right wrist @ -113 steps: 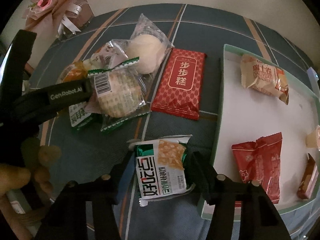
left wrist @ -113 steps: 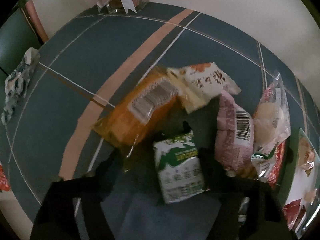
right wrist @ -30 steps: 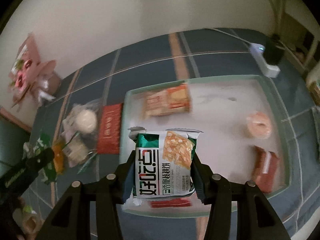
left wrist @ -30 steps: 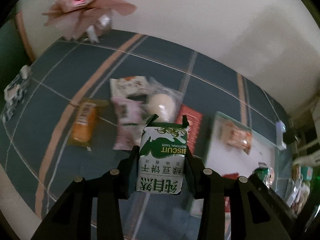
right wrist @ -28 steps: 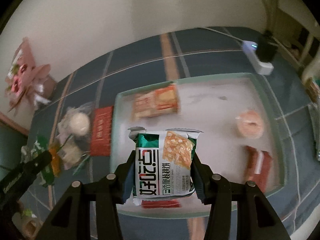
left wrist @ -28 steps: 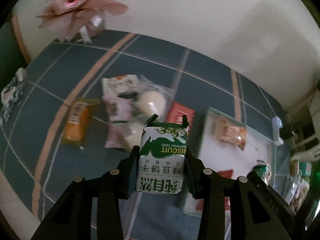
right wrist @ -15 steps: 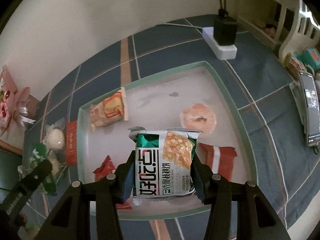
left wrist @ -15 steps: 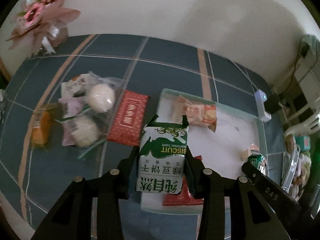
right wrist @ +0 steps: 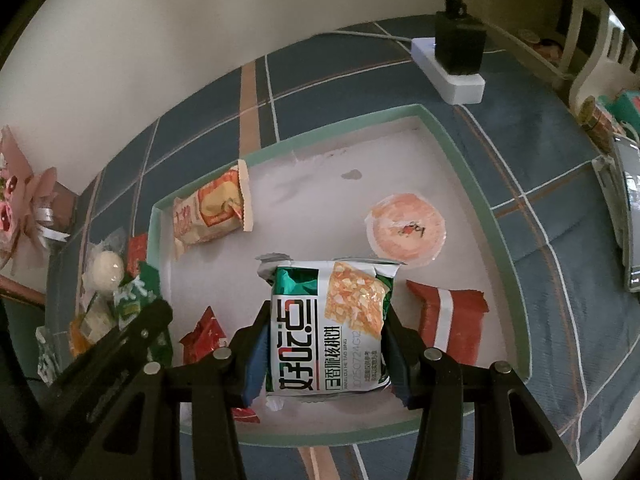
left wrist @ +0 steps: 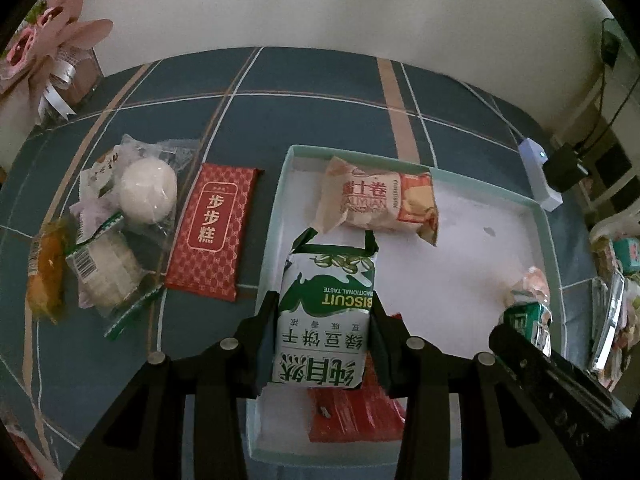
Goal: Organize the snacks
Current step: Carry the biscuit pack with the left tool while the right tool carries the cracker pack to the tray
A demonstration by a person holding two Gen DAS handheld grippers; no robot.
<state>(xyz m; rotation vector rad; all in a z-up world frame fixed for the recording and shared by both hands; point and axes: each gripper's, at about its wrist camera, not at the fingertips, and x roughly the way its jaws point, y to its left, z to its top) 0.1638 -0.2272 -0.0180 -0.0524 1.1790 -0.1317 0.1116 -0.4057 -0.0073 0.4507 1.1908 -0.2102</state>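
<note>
My left gripper (left wrist: 322,342) is shut on a green and white biscuit pack (left wrist: 326,316), held above the left end of the pale green tray (left wrist: 546,248). A walnut cake pack (right wrist: 326,330), green with orange squares, is clamped in my right gripper (right wrist: 324,354) over the tray's (right wrist: 474,184) middle. In the tray lie an orange roll pack (left wrist: 378,200), a round pink snack (right wrist: 408,230), a red and white pack (right wrist: 450,322) and a small red pack (right wrist: 204,338). The left gripper's arm (right wrist: 120,344) shows at the lower left of the right wrist view.
Left of the tray on the blue checked cloth lie a red flat pack (left wrist: 212,230), a white bun in clear wrap (left wrist: 148,190), a round cake pack (left wrist: 106,274) and an orange pack (left wrist: 46,272). A white power strip (right wrist: 450,72) sits behind the tray. A pink bouquet (left wrist: 52,44) stands far left.
Both grippers have carried their packs to the right and lower, from beside the loose snack pile to above the tray. The grips are unchanged.
</note>
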